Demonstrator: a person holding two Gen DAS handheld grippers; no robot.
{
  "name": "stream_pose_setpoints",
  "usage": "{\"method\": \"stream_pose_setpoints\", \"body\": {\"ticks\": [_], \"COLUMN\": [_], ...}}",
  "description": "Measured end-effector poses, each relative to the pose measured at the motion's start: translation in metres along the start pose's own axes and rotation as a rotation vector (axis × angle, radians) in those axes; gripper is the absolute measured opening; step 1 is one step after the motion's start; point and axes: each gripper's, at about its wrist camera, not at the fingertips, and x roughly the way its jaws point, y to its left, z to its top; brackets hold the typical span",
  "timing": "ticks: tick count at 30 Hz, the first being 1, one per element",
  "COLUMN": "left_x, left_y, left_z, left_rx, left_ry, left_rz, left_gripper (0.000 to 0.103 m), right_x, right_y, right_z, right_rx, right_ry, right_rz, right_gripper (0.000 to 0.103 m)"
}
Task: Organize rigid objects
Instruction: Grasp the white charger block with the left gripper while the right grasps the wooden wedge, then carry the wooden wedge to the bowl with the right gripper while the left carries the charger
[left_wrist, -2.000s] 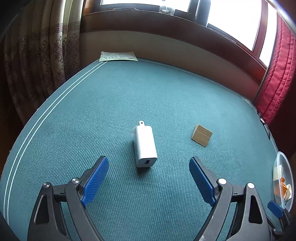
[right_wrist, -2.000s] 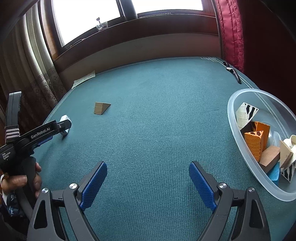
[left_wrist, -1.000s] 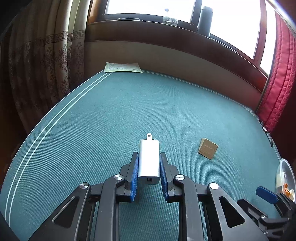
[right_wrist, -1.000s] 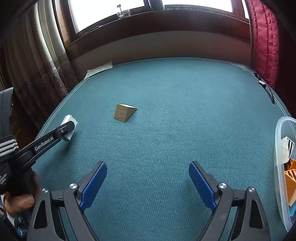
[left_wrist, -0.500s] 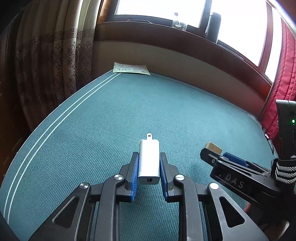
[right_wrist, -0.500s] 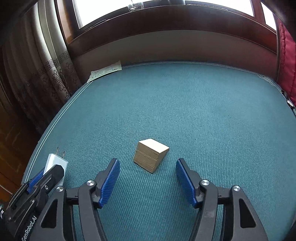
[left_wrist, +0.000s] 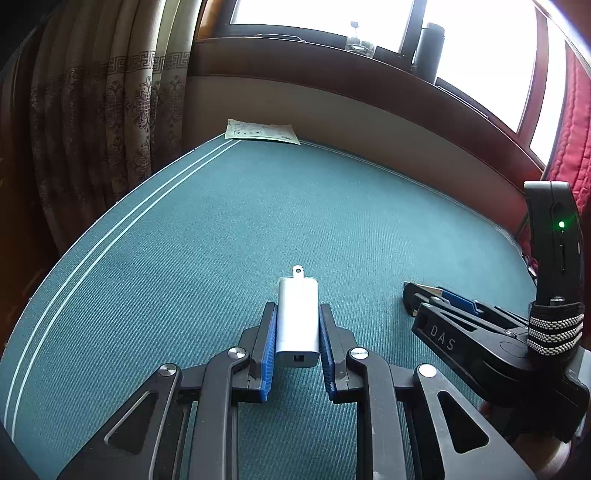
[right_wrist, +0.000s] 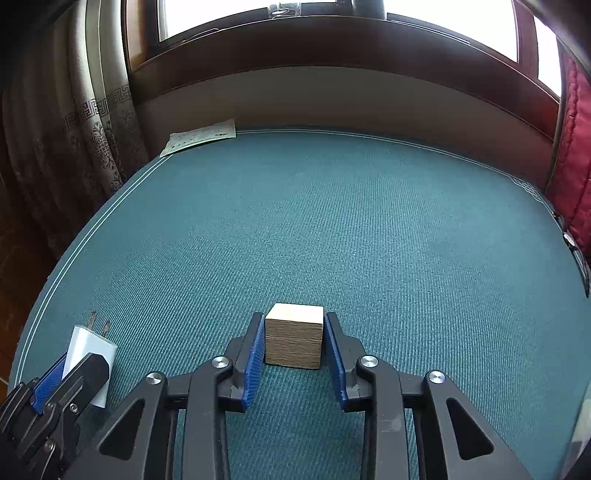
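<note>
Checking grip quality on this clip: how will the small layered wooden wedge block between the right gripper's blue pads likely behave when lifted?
The small layered wooden wedge block looks stiff, so it probably won't deform. The right gripper has its pads flat against both side faces, so slipping seems unlikely. With flat faces on the green tablecloth, it shouldn't roll.

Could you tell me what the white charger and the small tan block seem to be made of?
The white charger looks like smooth, slightly glossy moulded plastic with rounded corners; its prongs appear metal. The tan block looks like unfinished layered wood, perhaps plywood: fine horizontal lines cross its side, and the top is pale and matte.
</note>
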Motion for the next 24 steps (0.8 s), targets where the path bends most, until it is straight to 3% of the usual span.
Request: {"method": "stream_pose_setpoints", "body": {"ticks": [13,24], "left_x": [0.0,-0.006], "left_y": [-0.012,-0.025], "left_z": [-0.002,-0.004], "left_rx": [0.035,0.075], "left_ry": [0.003,-0.001], "left_rz": [-0.033,-0.075], "left_gripper": [0.022,0.022], "right_x": [-0.037,-0.087], "right_y": [-0.028,-0.06], "right_z": [-0.035,-0.07], "right_rx": [0.123,0.201], "right_ry": [0.001,-0.033], "right_rz": [0.016,-0.033], "right_gripper": [0.033,0.033]}}
